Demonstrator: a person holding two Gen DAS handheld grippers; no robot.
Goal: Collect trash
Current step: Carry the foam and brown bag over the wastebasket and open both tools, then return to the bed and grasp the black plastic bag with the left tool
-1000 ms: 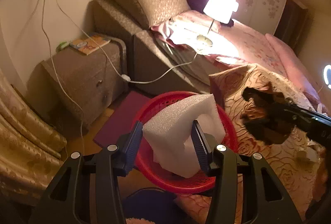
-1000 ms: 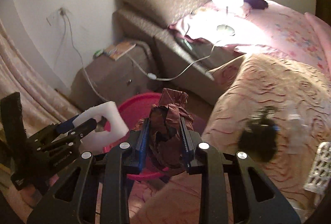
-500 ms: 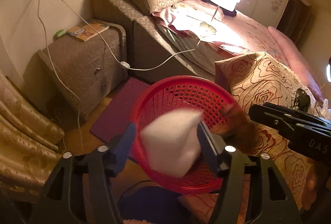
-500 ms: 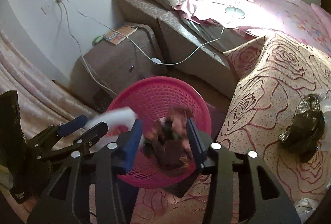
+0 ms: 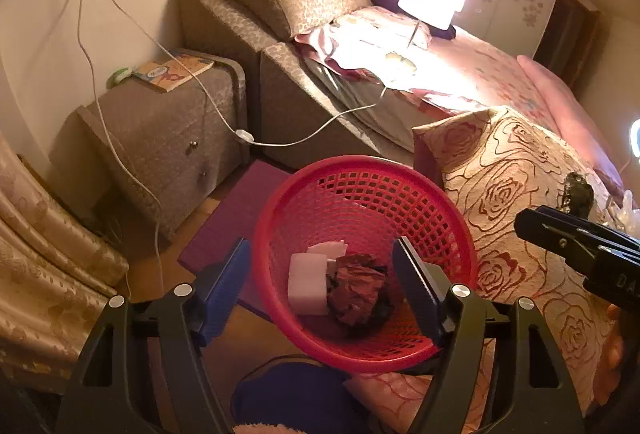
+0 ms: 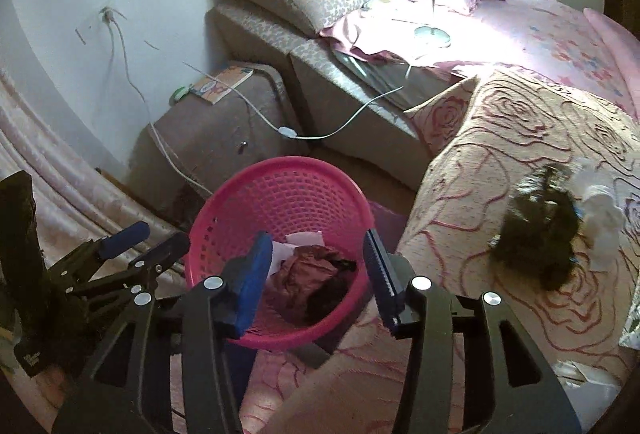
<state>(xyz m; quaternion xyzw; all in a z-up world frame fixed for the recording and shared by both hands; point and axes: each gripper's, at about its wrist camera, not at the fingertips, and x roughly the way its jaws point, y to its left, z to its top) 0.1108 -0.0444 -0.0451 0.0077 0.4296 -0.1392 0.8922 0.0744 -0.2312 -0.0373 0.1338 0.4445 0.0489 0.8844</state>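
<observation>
Where one red basket (image 5: 362,193) sits, two scraps.

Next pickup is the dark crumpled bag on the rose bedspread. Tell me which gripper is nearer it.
Right. The right gripper hangs over the red basket, with the dark crumpled bag just beside it; the left gripper sits on the right one's far side.
</observation>
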